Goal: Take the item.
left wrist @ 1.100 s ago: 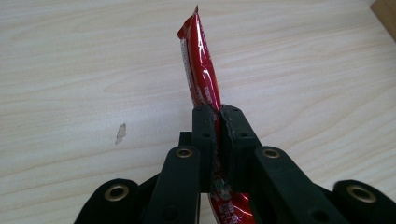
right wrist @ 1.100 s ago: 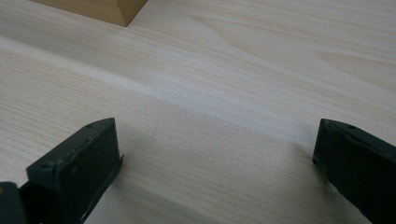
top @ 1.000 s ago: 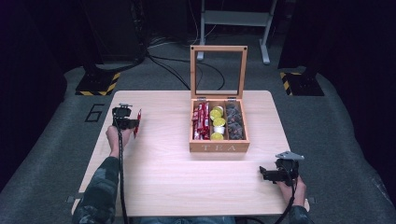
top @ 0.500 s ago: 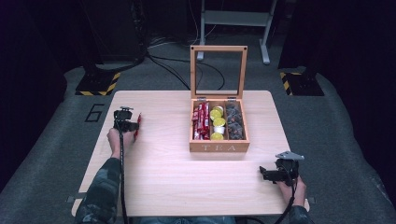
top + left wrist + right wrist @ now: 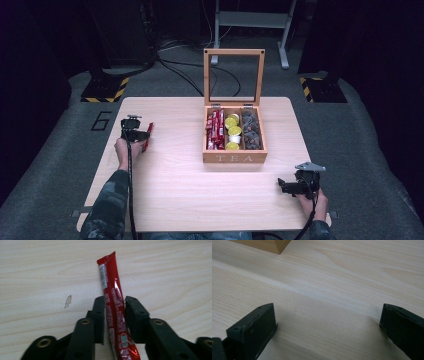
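The work looks to be at an early stage. 1 red sachet stick [image 5: 111, 287] lies flat on the surface [image 5: 190, 195], near its left edge and well apart from the wooden tea box [image 5: 234, 158]. The left gripper [image 5: 114, 302] is lowered over it. Its jaws have just been opening, and the stick lies between them, its far end reaching out past their tips. In the left gripper view the jaws stand narrowly apart on either side of the stick rather than squeezing it, so it appears to be released and resting on the wood. Judging from this, 1 stick has been set out and the rest of the box's contents are untouched.

The right gripper [image 5: 283, 186] rests low at the near right corner of the surface. Its jaws are wide apart with bare wood between them, and it takes no part in the work at this moment.

The tea box stands toward the far middle of the surface, with its windowed lid [image 5: 234, 51] propped upright. It has 3 compartments running front to back:
- The left compartment holds more red sachet sticks [image 5: 215, 131], packed side by side.
- The middle compartment holds 4 small yellow-topped cups [image 5: 233, 132].
- The right compartment holds dark wrapped pieces [image 5: 251, 132], too small to name more closely.
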`<state>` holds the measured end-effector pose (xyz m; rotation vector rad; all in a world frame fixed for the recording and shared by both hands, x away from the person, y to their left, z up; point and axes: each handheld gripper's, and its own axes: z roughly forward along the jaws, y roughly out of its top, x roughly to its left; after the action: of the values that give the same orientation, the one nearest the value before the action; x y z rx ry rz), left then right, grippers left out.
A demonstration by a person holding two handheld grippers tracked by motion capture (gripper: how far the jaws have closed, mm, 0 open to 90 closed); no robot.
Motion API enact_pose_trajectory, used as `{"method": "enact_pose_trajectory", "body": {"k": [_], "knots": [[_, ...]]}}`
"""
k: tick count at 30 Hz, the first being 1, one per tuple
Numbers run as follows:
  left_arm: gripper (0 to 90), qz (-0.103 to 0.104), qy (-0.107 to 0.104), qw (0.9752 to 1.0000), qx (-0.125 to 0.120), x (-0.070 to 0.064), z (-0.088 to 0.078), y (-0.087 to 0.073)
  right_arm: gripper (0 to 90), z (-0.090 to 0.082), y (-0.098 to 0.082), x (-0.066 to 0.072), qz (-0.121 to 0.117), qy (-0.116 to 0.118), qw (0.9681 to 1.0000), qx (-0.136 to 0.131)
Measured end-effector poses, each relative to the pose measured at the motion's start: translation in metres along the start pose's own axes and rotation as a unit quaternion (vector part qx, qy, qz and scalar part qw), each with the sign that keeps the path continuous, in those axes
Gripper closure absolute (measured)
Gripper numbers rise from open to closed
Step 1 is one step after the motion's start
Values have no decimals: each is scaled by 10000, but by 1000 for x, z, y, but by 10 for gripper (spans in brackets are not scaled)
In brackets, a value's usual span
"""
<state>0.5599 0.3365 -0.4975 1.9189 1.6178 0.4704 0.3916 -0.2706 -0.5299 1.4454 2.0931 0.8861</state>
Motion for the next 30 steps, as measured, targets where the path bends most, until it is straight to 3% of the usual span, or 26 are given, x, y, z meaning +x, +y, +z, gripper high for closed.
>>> {"method": "enact_pose_trajectory", "body": {"k": [3,12,16,17,18,30], "knots": [[529,-99,-27,9999,-16,1,-3,0,0,0,0,0,1,0,10000,2],[237,-32,-267,9995,-145,2,-18,0,0,0,0,0,0,-1,10000,0],[181,-38,-293,9993,-218,-1,-26,-1,0,0,0,0,0,-1,10000,0],[177,64,-331,9992,-219,-1,-29,-1,0,0,0,0,3,-2,10000,0],[172,33,-337,9992,-218,-3,-31,-2,0,0,0,0,2,-1,10000,2],[155,509,-423,9971,-379,-17,-65,-12,0,0,0,0,4,-2,10000,1]]}}
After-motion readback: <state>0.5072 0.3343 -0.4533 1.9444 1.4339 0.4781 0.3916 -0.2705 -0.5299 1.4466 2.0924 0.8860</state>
